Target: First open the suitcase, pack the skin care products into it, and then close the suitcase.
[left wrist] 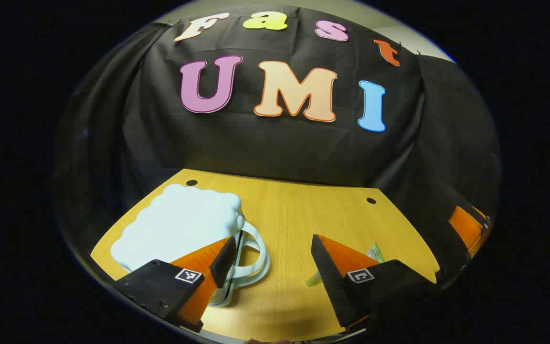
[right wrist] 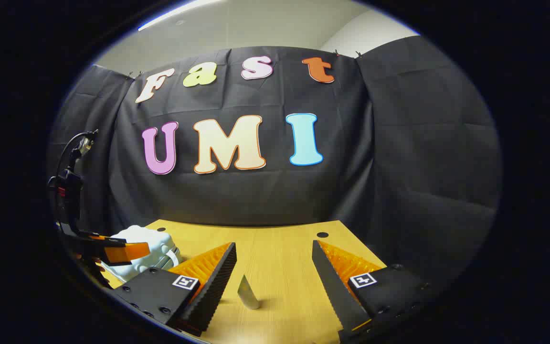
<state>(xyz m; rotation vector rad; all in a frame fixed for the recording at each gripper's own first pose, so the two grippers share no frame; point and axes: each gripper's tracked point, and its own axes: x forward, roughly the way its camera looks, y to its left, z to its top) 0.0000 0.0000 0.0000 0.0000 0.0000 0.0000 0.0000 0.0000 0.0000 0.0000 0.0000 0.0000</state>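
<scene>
Table (left wrist: 294,210); tube (left wrist: 373,253) half-hidden behind fingers (left wrist: 332,277)

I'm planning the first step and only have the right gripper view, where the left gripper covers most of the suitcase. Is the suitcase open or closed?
Observer: Closed. In the left gripper view the suitcase lies flat on the table with its lid down.
Operator: Which way does its handle face?
Observer: The handle sticks out toward the table's middle, right beside the left finger of the left gripper.
Operator: Is that gripper gripping it?
Observer: No. Its jaws stand wide apart, with bare table between them.
</scene>
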